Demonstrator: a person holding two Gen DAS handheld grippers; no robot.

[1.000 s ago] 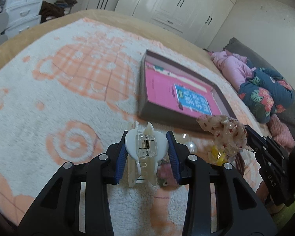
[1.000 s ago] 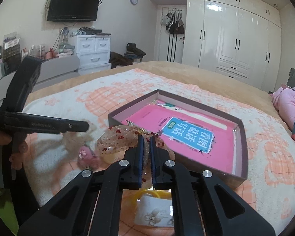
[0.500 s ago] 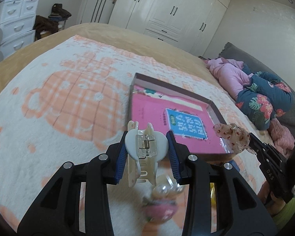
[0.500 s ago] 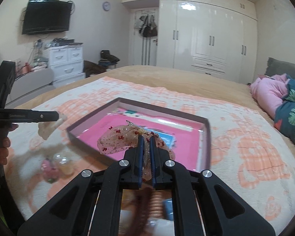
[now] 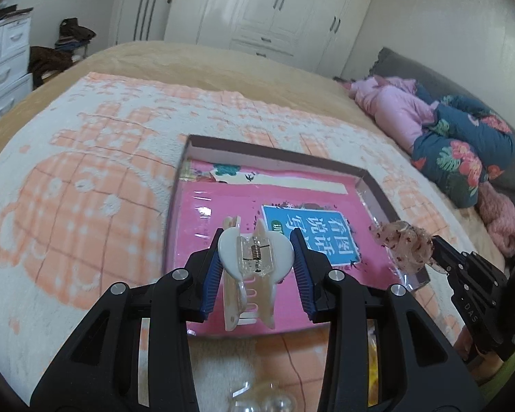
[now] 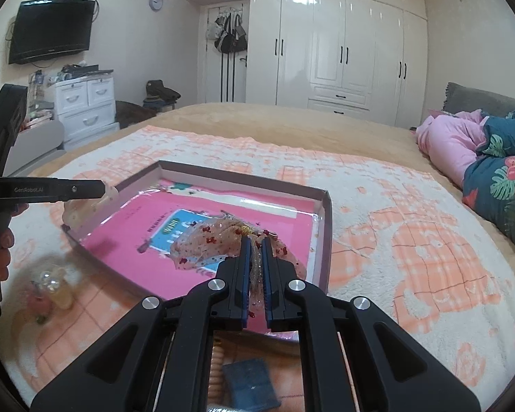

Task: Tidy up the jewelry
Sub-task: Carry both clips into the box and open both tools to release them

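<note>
My left gripper is shut on a white heart-shaped hair claw clip, held over the near edge of a shallow box with a pink printed bottom. In the right wrist view my right gripper is shut on a sheer bow hair tie with red dots, hanging over the same box. The left view shows that bow and the right gripper's black fingers at the box's right corner. The left gripper with the pale clip shows at the box's left rim.
The box lies on a white and orange fleece blanket on a bed. Loose hair pieces with clear beads lie left of the box, a blue item under my right gripper. Folded pink and floral bedding lies at the right.
Both grippers have moved forward over the bed toward the box, each keeping its grip. The claw clip now hangs over the box's near edge, the bow over its pink bottom.
</note>
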